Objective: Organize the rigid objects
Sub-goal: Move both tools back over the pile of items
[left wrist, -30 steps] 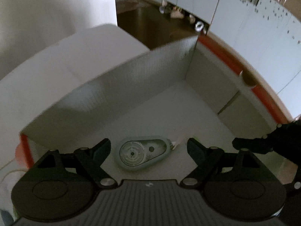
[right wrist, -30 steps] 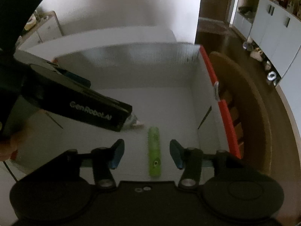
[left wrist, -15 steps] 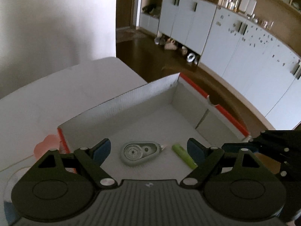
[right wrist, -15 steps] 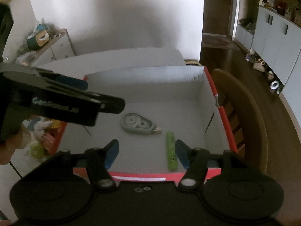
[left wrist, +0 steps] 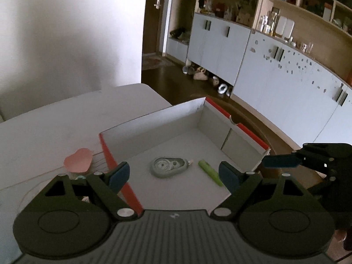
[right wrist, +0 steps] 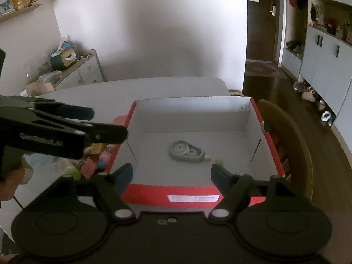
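Note:
A red box with a grey inside (left wrist: 154, 123) (right wrist: 193, 192) stands on the white table. In it lie a grey-green correction tape dispenser (left wrist: 168, 166) (right wrist: 187, 153) and a green marker (left wrist: 210, 172), whose tip alone shows in the right wrist view (right wrist: 218, 161). My left gripper (left wrist: 173, 176) is open and empty, held above the box's near left edge. My right gripper (right wrist: 171, 173) is open and empty, above the box's front wall. Each gripper shows in the other's view.
A pink heart-shaped piece (left wrist: 78, 160) and small colourful toys (right wrist: 92, 162) lie on the table left of the box. A wooden chair (right wrist: 292, 145) stands at the box's right side. White cabinets (left wrist: 286, 77) line the far wall.
Both grippers have pulled up and back out of the box, open and empty. The tape dispenser and marker stay on the box floor.

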Action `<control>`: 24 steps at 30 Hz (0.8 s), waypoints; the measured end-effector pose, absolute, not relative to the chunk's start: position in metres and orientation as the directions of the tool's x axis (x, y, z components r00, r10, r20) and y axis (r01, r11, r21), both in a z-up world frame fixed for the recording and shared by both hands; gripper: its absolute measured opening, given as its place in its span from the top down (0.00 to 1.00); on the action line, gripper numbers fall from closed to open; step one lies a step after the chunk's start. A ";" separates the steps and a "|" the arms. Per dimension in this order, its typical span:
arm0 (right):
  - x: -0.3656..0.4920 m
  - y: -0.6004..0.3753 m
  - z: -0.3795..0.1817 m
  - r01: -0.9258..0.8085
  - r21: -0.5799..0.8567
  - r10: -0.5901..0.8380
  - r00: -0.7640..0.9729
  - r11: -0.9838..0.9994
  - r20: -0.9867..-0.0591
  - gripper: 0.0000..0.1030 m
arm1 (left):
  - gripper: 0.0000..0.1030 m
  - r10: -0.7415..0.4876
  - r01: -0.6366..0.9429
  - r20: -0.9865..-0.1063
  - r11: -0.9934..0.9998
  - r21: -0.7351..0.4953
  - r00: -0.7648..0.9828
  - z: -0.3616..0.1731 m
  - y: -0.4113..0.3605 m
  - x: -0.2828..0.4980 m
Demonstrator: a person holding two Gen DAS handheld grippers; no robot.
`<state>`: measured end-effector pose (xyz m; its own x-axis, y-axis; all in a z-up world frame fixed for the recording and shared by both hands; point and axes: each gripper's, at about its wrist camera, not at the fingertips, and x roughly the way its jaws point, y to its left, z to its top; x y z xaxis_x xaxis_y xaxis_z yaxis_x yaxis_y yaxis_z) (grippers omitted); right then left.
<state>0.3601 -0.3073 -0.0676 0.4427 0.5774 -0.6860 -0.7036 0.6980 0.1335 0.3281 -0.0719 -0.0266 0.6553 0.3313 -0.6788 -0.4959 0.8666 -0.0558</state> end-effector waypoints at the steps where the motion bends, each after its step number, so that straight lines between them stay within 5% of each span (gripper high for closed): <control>1: 0.356 -0.306 -0.068 -0.705 0.136 0.581 0.442 0.696 -0.684 0.23 | 0.14 0.339 -0.503 -0.673 0.862 -0.057 0.658 -0.026 -0.074 0.322; 24: 0.289 -0.277 -0.073 -0.732 0.200 0.669 0.430 0.652 -0.607 0.00 | 0.12 0.451 -0.658 -0.639 0.744 -0.115 0.623 -0.053 -0.064 0.178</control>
